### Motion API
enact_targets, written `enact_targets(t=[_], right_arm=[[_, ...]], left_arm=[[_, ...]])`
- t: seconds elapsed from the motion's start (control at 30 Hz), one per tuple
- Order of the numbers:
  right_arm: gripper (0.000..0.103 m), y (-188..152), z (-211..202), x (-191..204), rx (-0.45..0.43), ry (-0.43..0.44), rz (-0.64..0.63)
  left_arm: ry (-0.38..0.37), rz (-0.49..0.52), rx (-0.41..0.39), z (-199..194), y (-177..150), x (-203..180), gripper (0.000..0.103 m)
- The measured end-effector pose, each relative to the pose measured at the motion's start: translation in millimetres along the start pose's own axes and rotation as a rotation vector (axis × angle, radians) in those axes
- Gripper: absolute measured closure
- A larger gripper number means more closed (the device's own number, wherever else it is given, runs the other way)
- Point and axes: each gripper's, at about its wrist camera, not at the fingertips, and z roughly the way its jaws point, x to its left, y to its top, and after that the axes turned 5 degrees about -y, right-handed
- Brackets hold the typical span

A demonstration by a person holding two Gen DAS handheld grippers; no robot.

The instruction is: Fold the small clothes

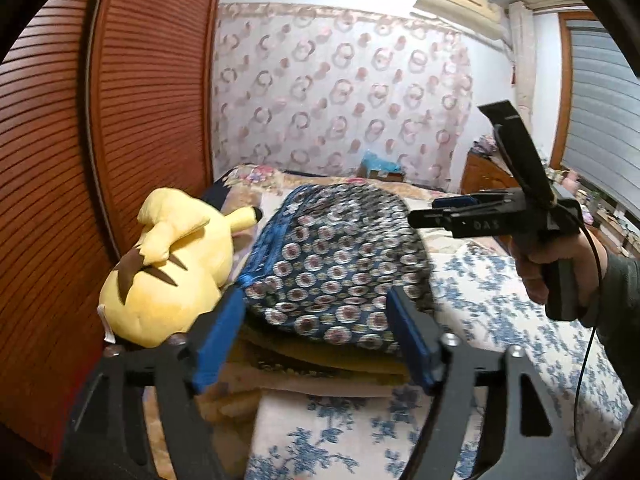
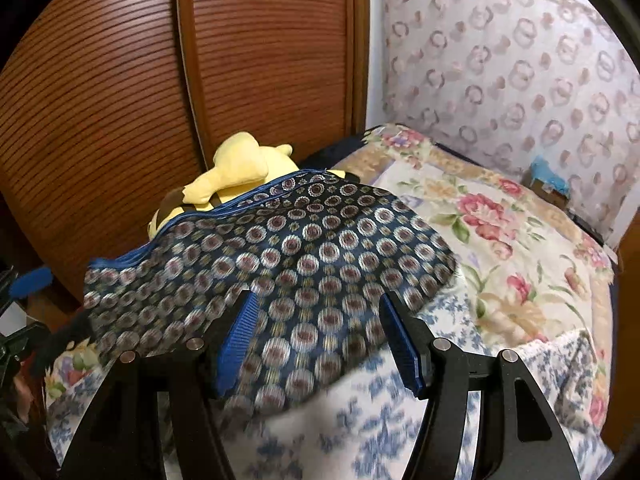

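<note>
A small dark blue garment (image 1: 340, 256) with round medallion print and a blue trim lies folded on the bed, also in the right wrist view (image 2: 288, 256). My left gripper (image 1: 316, 320) is open, its blue pads on either side of the garment's near edge, holding nothing. My right gripper (image 2: 316, 324) is open just above the garment's near side. In the left wrist view the right gripper (image 1: 432, 212) hovers at the garment's right, held in a hand.
A yellow plush toy (image 1: 172, 264) lies left of the garment against a brown louvred wardrobe (image 1: 120, 120). The bed (image 1: 500, 312) has a blue-floral sheet and a pink-floral quilt (image 2: 500, 232). A curtained wall stands behind. A yellow folded cloth (image 1: 320, 356) lies under the garment.
</note>
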Motion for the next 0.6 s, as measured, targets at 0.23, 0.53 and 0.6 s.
enact_targets(t=[0.23,0.53,0.6], right_arm=[[0.038,-40.6,-63.8,15.1,-0.076,-0.035,0.048],[0.033,-102.9,-113.4,25.2,-0.122,-0.156,0.130],[0.033,-120.1,-124.9,24.7,-0.122,-0.188,0.158]], left_arm=[[-0.011,0.049,-0.007,-15.7,0.7,-27.2,0.020],[-0.007,0.083,0.033,-13.2,-9.0,-64.0,0.020],[-0.025,0.086,0.038,-10.7,-11.4,-75.1,0.020]])
